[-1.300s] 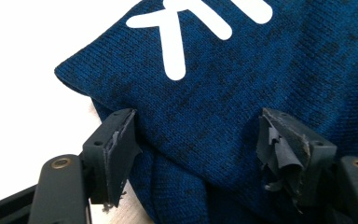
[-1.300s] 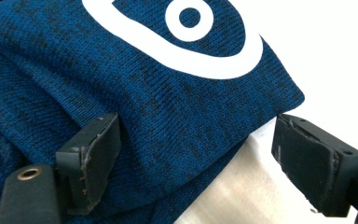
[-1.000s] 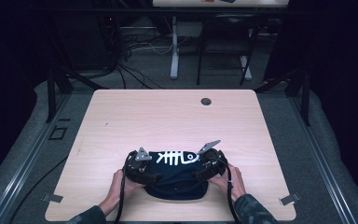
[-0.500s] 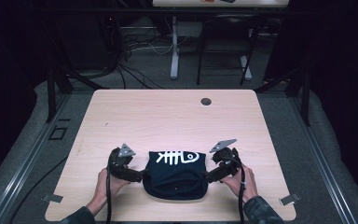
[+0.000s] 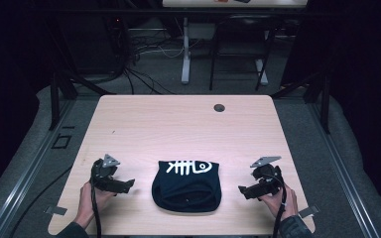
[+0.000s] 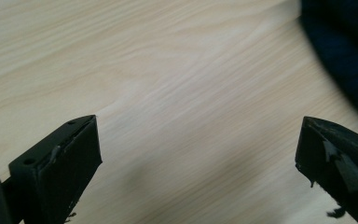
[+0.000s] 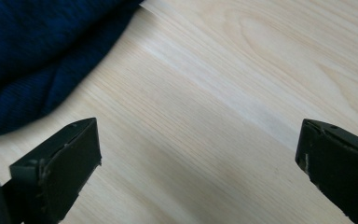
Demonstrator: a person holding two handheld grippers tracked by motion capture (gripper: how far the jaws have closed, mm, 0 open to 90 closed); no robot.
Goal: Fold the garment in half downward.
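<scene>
The folded dark shirt [image 5: 186,186], fish-bone print facing up, lies low in the centre of the high view, near the front edge of the table [image 5: 178,124]. The left gripper [image 5: 126,184] sits at lower left and the right gripper [image 5: 243,190] at lower right, each well apart from the cloth. Both have just been opening their jaws, which now stand wide with bare wood between them. In the left gripper view the shirt [image 6: 345,51] fills the upper right corner beyond the jaws; in the right gripper view it [image 7: 37,56] fills the upper left, its edge rumpled. The step in hand looks like letting go and drawing clear after a fold. To do it well, the hands should slide outward level and low without snagging a hem, so that the bundle keeps its shape. The near edge bulges a little, so if another fold or a smoothing pass is wanted, each gripper should come back square to its own side, take only the top layers at the corners, and lift both sides evenly. An uneven pull would likely skew the print and undo the fold.
</scene>
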